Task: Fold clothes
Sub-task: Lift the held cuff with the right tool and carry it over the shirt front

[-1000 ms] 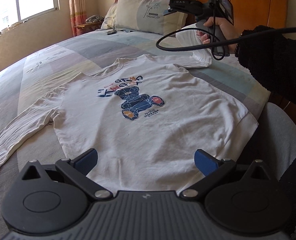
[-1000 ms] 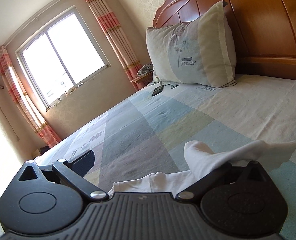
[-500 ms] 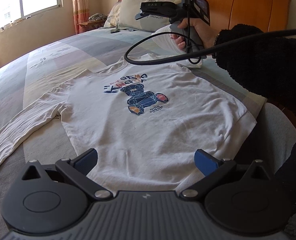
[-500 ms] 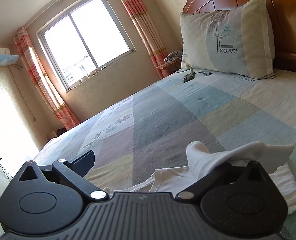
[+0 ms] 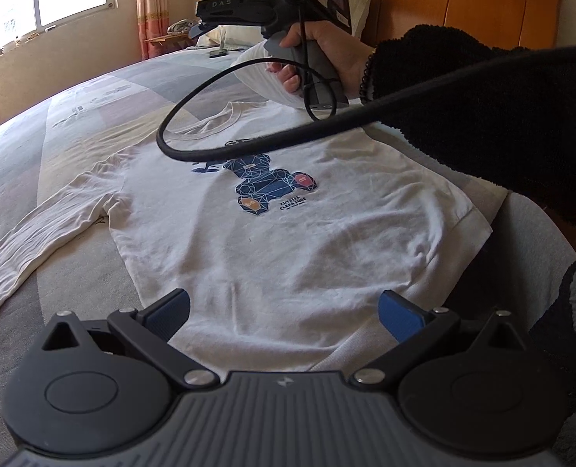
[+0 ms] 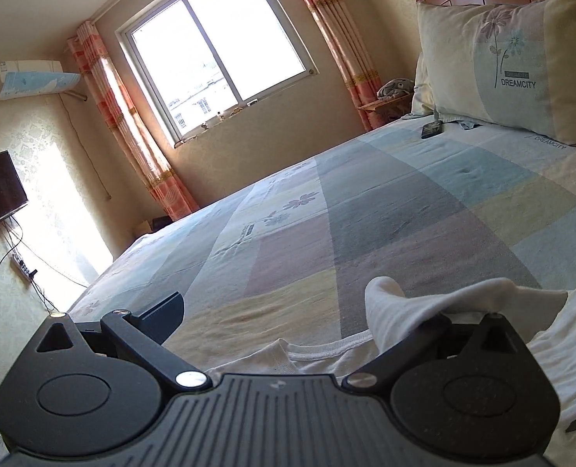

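Observation:
A white long-sleeved shirt (image 5: 288, 241) with a blue bear print (image 5: 272, 190) lies flat, face up, on the bed. Its left sleeve (image 5: 42, 241) stretches out over the bedspread. My left gripper (image 5: 284, 311) hovers open just above the hem, nothing between its blue pads. My right gripper (image 5: 210, 15) is held high over the collar. Its fingers stand wide apart (image 6: 280, 311), and the shirt's other sleeve (image 6: 424, 299) hangs draped over the right finger. In the left wrist view that sleeve (image 5: 264, 78) hangs under the handle, against the person's hand.
A black cable (image 5: 249, 148) loops low over the shirt's chest. A black fleece sleeve (image 5: 482, 109) reaches in from the right, above a grey-clad leg (image 5: 529, 257) at the bed edge. A pillow (image 6: 513, 66) and a dark phone (image 6: 431, 130) lie by the wooden headboard (image 5: 463, 4).
The right gripper has carried the lifted sleeve leftward over the shirt's collar, and its view swung towards the window. The left gripper stayed open above the hem.

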A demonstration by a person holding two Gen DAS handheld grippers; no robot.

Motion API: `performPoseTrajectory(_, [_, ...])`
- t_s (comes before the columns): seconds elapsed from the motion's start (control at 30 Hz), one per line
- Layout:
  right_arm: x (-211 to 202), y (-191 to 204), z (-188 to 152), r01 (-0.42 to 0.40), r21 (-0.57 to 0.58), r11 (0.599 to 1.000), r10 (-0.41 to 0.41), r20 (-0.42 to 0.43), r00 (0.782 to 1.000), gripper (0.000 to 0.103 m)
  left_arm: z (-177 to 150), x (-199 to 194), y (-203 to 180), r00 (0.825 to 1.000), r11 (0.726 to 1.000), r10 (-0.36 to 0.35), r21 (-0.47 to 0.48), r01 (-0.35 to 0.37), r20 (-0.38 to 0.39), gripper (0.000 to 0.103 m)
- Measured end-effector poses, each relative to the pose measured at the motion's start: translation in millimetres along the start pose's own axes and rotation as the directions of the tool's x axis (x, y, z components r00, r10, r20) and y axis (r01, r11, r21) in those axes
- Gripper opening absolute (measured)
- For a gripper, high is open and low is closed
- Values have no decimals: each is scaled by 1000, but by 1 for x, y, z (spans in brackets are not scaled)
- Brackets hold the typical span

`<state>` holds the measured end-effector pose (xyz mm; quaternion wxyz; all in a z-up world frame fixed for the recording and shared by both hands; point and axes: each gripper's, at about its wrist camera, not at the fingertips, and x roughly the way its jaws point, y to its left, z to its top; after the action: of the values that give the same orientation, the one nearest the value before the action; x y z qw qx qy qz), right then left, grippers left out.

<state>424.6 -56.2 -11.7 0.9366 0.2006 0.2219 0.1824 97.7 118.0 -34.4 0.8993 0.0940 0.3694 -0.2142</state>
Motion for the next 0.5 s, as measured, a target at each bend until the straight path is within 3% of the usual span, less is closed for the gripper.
performPoseTrajectory(0.5, [37, 69, -34, -118, -126, 985, 100, -142, 985, 103, -3, -2, 0, 1000, 1000, -5, -12, 5, 0, 102])
